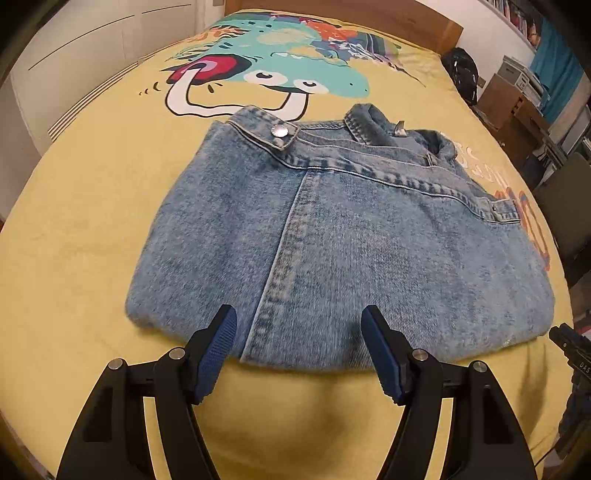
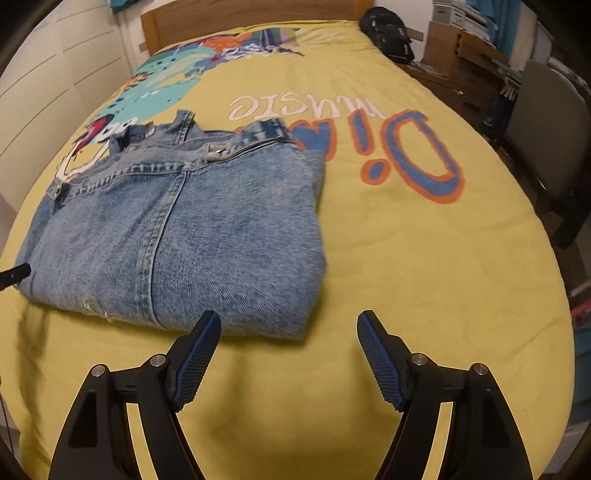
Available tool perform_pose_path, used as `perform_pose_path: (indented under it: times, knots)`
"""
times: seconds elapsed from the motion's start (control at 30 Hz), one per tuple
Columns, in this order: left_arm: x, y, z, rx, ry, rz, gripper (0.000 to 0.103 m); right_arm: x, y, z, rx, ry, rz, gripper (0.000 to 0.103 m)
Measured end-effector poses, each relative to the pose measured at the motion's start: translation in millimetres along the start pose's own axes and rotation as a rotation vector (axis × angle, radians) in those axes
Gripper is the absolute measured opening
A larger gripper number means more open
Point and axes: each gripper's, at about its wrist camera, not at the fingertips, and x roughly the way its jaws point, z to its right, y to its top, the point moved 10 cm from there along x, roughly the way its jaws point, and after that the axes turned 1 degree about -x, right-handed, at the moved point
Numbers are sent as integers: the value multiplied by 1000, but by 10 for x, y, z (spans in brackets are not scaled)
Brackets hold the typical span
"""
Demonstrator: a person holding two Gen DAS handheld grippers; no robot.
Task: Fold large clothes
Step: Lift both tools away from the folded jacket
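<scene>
A light blue denim jacket (image 1: pixel 332 236) lies folded into a compact rectangle on the yellow printed bedspread (image 1: pixel 92 206). Its collar and a metal snap button face the far side. My left gripper (image 1: pixel 299 317) hovers open over the jacket's near folded edge, blue pads apart, nothing pinched. In the right wrist view the same jacket (image 2: pixel 177 236) lies left of centre. My right gripper (image 2: pixel 288 321) stands open above the bedspread (image 2: pixel 424 277) by the jacket's near right corner, holding nothing. The right gripper's tip (image 1: pixel 570 343) shows at the left view's right edge.
A wooden headboard (image 2: pixel 251 11) ends the bed at the far side. A black bag (image 2: pixel 388 33) rests at the bed's far right corner. Cardboard boxes (image 2: pixel 458 51) and a grey chair (image 2: pixel 546 129) stand to the right. White cupboard doors (image 1: pixel 85 55) line the left.
</scene>
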Motion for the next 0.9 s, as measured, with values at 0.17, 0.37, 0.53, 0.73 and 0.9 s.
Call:
perform_pose_path:
  times: [0.17,0.37,0.53,0.73,0.9]
  knots:
    - [-180,-78,-47,-42,-32,1,67,-203,-44,53,30,16,32,78]
    - [-359,-204,-152,-106,-75,-3,72,-448,-161,98,55,28,61,78]
    - [-465,-342,-295,-178,-104,-3,72,-578,-330,205,81,21,62,78]
    - [-526,-468,-455,-287,-162,-1,72,-644,-534,361,123,8,51,78]
    - [-569,-503,-539,-373,-226,15,72,-684,-647,503,160,3,50,78]
